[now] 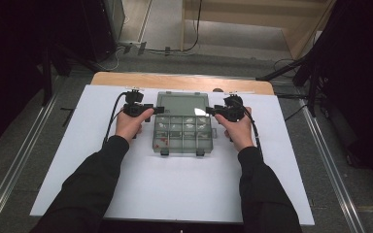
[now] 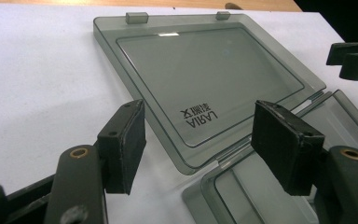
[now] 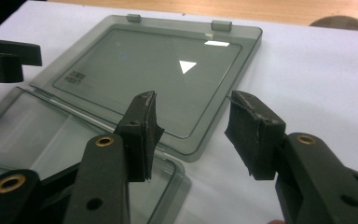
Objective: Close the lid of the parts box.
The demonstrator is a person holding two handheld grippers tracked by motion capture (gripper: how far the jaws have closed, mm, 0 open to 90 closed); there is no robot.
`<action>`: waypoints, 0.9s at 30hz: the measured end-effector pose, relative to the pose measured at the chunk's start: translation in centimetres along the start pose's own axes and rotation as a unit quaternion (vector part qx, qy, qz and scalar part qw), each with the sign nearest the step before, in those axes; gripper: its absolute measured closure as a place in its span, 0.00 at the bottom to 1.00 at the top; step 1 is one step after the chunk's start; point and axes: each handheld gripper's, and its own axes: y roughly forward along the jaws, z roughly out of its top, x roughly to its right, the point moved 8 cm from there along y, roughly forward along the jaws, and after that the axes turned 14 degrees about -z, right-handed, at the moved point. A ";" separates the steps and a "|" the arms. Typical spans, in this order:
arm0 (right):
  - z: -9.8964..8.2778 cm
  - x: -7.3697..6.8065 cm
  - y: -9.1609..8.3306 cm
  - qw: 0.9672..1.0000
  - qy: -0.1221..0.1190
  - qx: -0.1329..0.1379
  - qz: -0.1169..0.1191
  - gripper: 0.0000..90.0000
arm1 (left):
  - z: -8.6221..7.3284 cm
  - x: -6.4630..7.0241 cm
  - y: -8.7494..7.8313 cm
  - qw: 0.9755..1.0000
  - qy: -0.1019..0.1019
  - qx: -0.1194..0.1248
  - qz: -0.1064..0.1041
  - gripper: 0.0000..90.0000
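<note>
Both grippers flank the open organiser box (image 1: 183, 135), lid (image 1: 182, 104) lying flat (far side): left gripper (image 1: 159, 110) jaws spread, right gripper (image 1: 209, 110) jaws spread, nothing pinched.

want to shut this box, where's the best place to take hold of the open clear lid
Take the smoky clear plastic lid by its two rear corners, either side of the hinge line, where it lies flat and open on the white table sheet. Come in from the sides: left tool at one corner, right tool at the other. The thin raised rim probably fits between the open jaws, and both already straddle a corner.
</note>
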 end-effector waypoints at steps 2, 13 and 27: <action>-0.1 0.0 0.4 1.000 0.002 -0.002 0.003 0.59 | -0.1 0.0 0.3 1.000 -0.002 -0.002 0.000 0.38; 0.1 -0.3 1.8 1.000 0.020 -0.018 -0.002 0.57 | -0.2 -0.6 1.2 1.000 -0.024 -0.007 0.005 0.38; -0.9 -0.4 3.5 0.998 0.037 -0.047 0.018 0.55 | -0.8 -1.1 2.1 0.999 -0.050 -0.010 -0.001 0.38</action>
